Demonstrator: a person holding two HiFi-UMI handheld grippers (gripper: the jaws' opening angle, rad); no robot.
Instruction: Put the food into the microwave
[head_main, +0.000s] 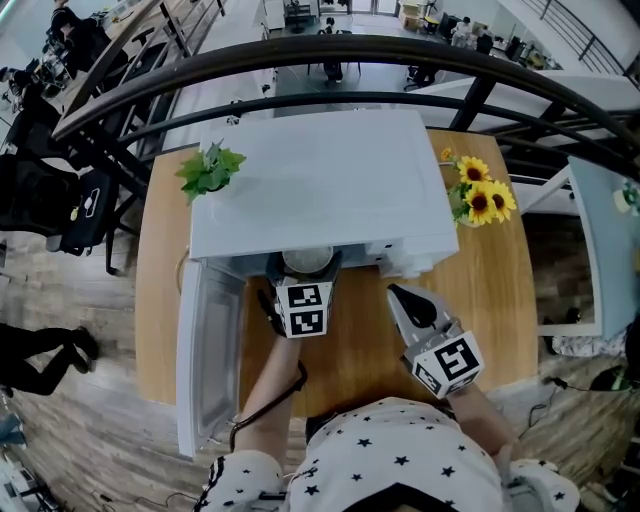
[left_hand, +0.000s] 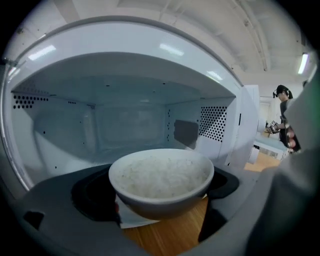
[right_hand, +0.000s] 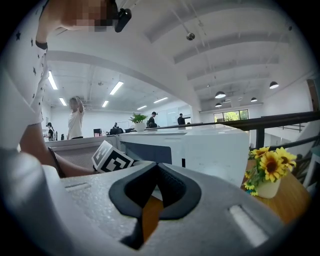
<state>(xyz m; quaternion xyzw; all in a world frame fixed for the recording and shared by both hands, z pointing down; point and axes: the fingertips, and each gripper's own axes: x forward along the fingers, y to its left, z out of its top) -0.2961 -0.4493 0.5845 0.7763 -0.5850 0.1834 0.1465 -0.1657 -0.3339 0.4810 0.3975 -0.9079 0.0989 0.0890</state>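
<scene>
A white bowl of rice (left_hand: 161, 180) sits between the dark jaws of my left gripper (left_hand: 160, 196), which is shut on it. The bowl hangs just in front of the open cavity (left_hand: 125, 125) of the white microwave (head_main: 320, 180). In the head view the bowl (head_main: 307, 262) is at the microwave's mouth, with the left gripper (head_main: 303, 285) right behind it. The microwave door (head_main: 205, 350) is swung open to the left. My right gripper (head_main: 408, 300) is held over the table to the right of the opening, shut with nothing in it (right_hand: 156, 167).
The microwave stands on a wooden table (head_main: 500, 300). A small green plant (head_main: 210, 170) is on its left top corner. A vase of sunflowers (head_main: 480, 195) stands at its right, also in the right gripper view as sunflowers (right_hand: 270, 167). A dark railing (head_main: 330, 50) runs behind.
</scene>
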